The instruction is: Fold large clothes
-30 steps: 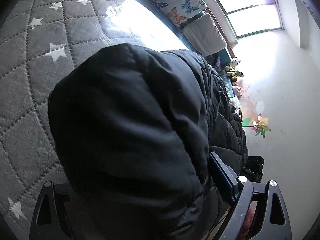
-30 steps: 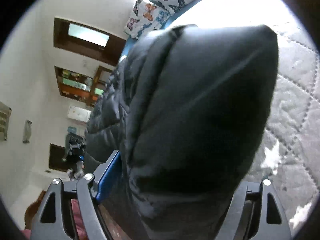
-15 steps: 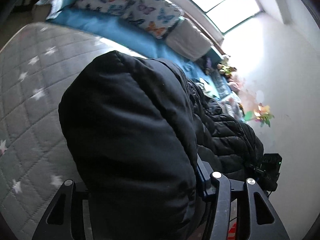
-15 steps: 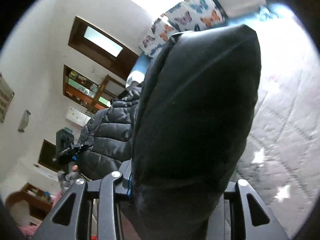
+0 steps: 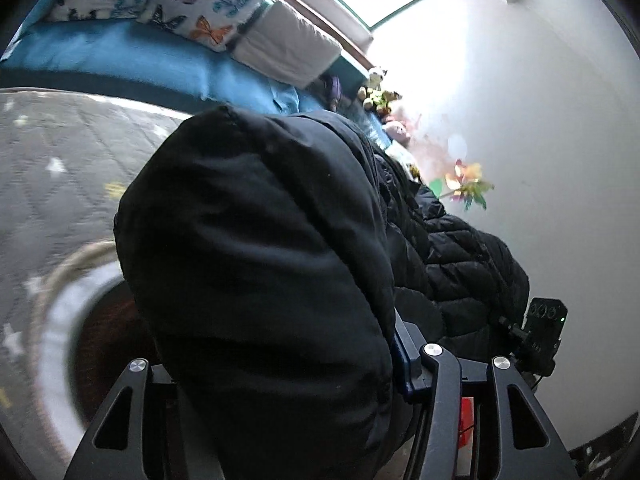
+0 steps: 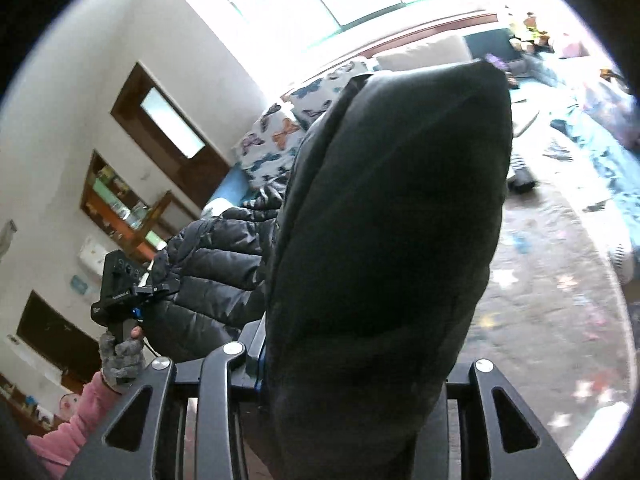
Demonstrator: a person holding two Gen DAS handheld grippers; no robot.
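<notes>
A black puffer jacket (image 5: pixel 260 240) hangs bunched between both grippers, lifted off the bed. My left gripper (image 5: pixel 272 360) is shut on a thick smooth fold of it, which fills the space between the fingers. My right gripper (image 6: pixel 360 372) is shut on another thick fold of the jacket (image 6: pixel 392 220). The quilted body of the jacket (image 6: pixel 216 280) sags between the two hands. In the right wrist view the left gripper's body (image 6: pixel 120 292) shows at the left, held by a grey-gloved hand (image 6: pixel 120 356) with a pink sleeve. The pads themselves are hidden by fabric.
Below lies a grey quilted bedspread with stars (image 5: pixel 52 184). Behind it are a blue sheet (image 5: pixel 120 60), butterfly pillows (image 5: pixel 192 4), a white pillow (image 5: pixel 288 48) and soft toys (image 5: pixel 378 96). A blurred round white-rimmed object (image 5: pixel 52 320) sits lower left. Wooden shelves (image 6: pixel 116 208) line the far wall.
Both grippers closed from wide onto folds of the jacket and rose with it. The bedspread has dropped away and more of the room shows.
</notes>
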